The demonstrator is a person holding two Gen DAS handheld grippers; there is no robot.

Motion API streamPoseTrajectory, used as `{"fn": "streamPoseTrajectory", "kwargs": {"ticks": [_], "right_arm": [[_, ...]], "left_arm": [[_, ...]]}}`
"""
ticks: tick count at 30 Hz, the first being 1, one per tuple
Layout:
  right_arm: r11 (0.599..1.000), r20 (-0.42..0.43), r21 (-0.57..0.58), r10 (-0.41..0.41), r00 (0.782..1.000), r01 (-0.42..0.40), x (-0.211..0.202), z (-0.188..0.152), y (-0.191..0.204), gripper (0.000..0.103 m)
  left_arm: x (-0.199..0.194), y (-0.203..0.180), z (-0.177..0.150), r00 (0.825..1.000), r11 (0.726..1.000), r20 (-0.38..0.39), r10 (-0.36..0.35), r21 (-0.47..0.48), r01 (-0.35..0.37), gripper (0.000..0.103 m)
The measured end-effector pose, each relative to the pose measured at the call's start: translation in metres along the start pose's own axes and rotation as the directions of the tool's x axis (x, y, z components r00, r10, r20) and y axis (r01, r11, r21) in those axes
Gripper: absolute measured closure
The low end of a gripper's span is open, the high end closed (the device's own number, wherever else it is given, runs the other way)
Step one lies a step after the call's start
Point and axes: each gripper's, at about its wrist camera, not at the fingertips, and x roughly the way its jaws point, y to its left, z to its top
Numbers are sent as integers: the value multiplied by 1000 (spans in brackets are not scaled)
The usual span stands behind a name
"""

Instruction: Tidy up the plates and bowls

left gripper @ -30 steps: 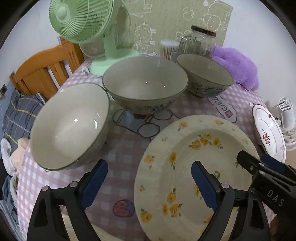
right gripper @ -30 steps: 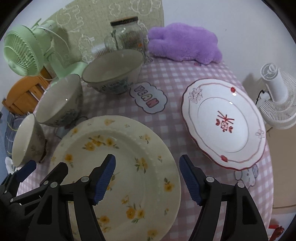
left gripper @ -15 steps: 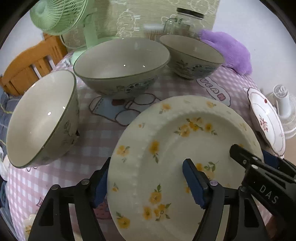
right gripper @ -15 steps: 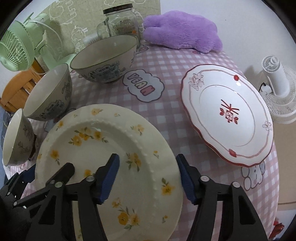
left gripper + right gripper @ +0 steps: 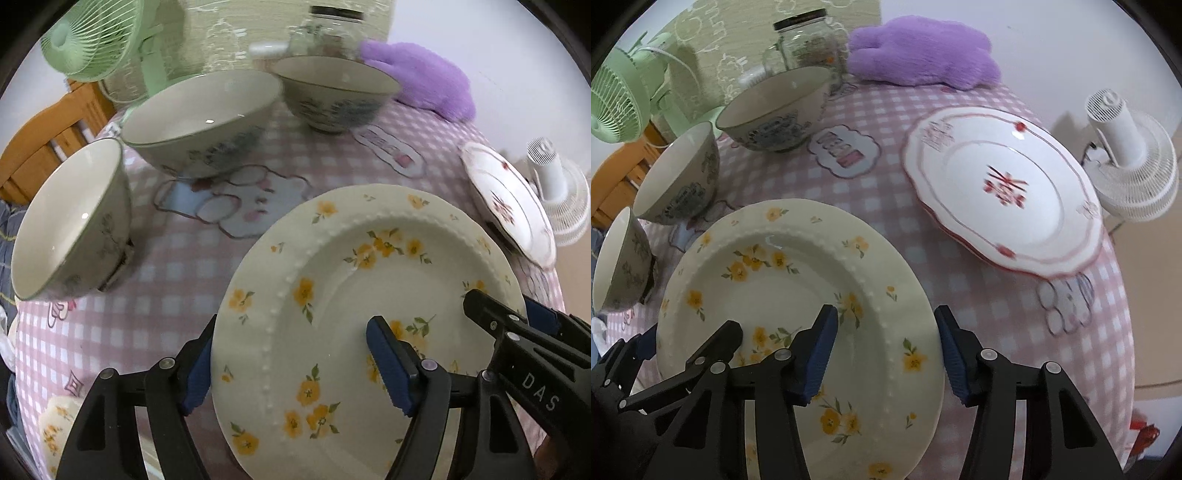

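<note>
Both grippers straddle opposite edges of the yellow plate (image 5: 354, 314), each with 1 finger over the face and 1 outside or below the rim.

Left gripper (image 5: 291, 365): jaws wide apart, rim between them, right pad on the plate's inner face, left pad just outside the rim edge. No visible pinch; I judge it not yet clamped.

Right gripper (image 5: 886, 350): same posture on the far edge. Left pad lies over the flowered face, right pad just beside the rim. Jaws wide; contact cannot be confirmed.

Why 2 grippers: the plate is broad and shallow, and 1 edge pinch would let it swing. Opposed rim holds should keep it level. The plate looks tilted off the worktop (image 5: 997, 306) in the right view, though whether it is lifted or resting I cannot tell.

Placement:
- Red plate (image 5: 1004, 184) lies ahead and right of the right gripper, well apart. Likely stacking target, as it is the only other plate.
- 3 bowls (image 5: 199, 114) sit ahead and left of the left gripper in a row, near each other, so grouping them should be easy.
- Green fan (image 5: 92, 37), jar (image 5: 805, 40), purple plush (image 5: 923, 51) and white fan (image 5: 1126, 158) stand beyond, out of the path.

Risk: glazed rim may slip if the jaws close unevenly.
</note>
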Motion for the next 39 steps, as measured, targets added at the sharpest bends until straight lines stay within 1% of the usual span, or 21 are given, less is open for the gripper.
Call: {"fn": "streamPoseTrajectory", "kwargs": {"ticks": [6,8,11,14,16,20,25,29,33,36,39], "right_arm": [[999,-17,32,-16,1000,17,-12,-25,-23,46],[999,-17,31,-13,1000,14,-16,-32,-27,46],[1000,-12,18,-8,1000,9,-17,-38,-28,46],[1000,-9,7,-10,1000,10,-15,-40,-28,46],[1000,-11,4,7,1000,-7,-13,-41,-28,44],[1000,-2,-4,19,1000,-19,-11,-41,-29,44],[1000,-20,6,23,1000,-23,-10,-39,-31,44],[1000,-19,16,6,1000,-6,-14,-43,-33,44],[999,-21,44,-14,1000,15,-22,-52,-37,44],[999,-26,46,-21,999,22,-31,-58,-38,44],[997,-24,67,-24,999,26,-43,-64,-38,44]], "left_arm": [[-7,-20,-18,999,998,-21,-31,45,31,26],[-7,-22,-20,999,997,-14,-32,63,33,25],[-8,-22,-20,999,997,-14,-31,66,32,25],[-9,-24,-21,1000,997,-6,-20,70,20,24],[-9,-25,-21,1000,998,0,-5,63,5,25],[-13,-27,-23,1000,998,6,24,55,-24,26],[-14,-29,-22,999,999,-19,34,24,-33,28],[-20,-34,-27,999,998,-14,50,23,-50,29],[-26,-37,-32,999,998,-21,39,42,-38,30],[-37,-36,-35,1000,999,-19,19,34,-19,29],[-52,-33,-35,1000,999,3,3,39,-3,29]]}}
